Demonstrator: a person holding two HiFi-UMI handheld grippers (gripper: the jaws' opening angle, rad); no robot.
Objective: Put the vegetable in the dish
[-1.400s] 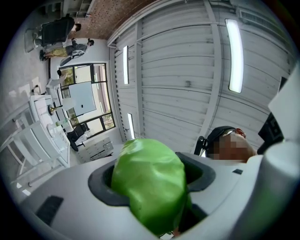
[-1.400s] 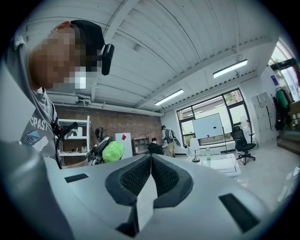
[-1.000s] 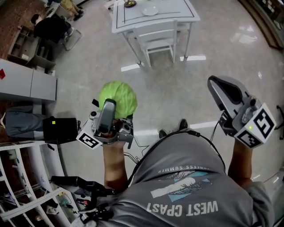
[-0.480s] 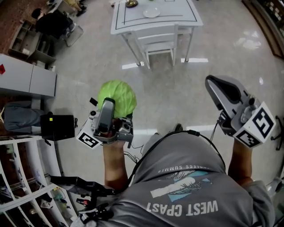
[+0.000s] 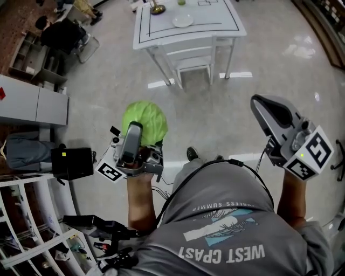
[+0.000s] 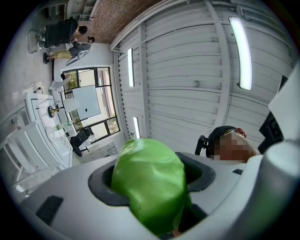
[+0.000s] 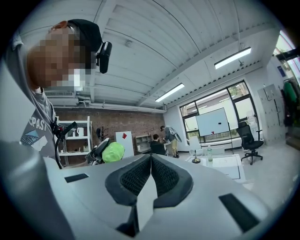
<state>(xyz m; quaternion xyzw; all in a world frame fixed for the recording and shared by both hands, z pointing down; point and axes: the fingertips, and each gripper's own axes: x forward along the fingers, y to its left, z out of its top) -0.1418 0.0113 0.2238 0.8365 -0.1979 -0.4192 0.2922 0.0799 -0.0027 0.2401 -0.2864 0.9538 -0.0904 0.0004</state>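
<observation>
Nearest you: the left gripper [image 5: 137,135] is clamped around the vegetable, a round green cabbage [image 5: 144,121]. Its fingers are spread fairly wide on either side and the head bulges out past them. It's carried tilted upward, above bare floor [image 5: 226,124], nowhere near the target yet. The right gripper [image 5: 260,103] is out to your right with fingers pressed together and nothing between them.

Below the grippers, a black cable [image 5: 242,163] runs across your shirt and your shoe [image 5: 192,154] is mid-step.

Far end: the white table [image 5: 215,24] has a white chair [image 5: 191,56] tucked under the near side. The dish [image 5: 182,20], a small white plate, sits on top and looks empty. A brass-coloured stand [image 5: 156,8] is just beside it to the left.

Risks, as I judge them:
- The cabbage is smooth and round, and the pads catch only its sides. A jolt while walking could let it roll out forward.
- The dish looks small next to the head. Release it high or off-centre and it likely rolls off the plate, maybe off the table.
- The chair blocks the near edge. Reaching over it means a stretched, less steady placement.
- The stand is close to the dish, so a wide approach from the left could knock it over.
</observation>
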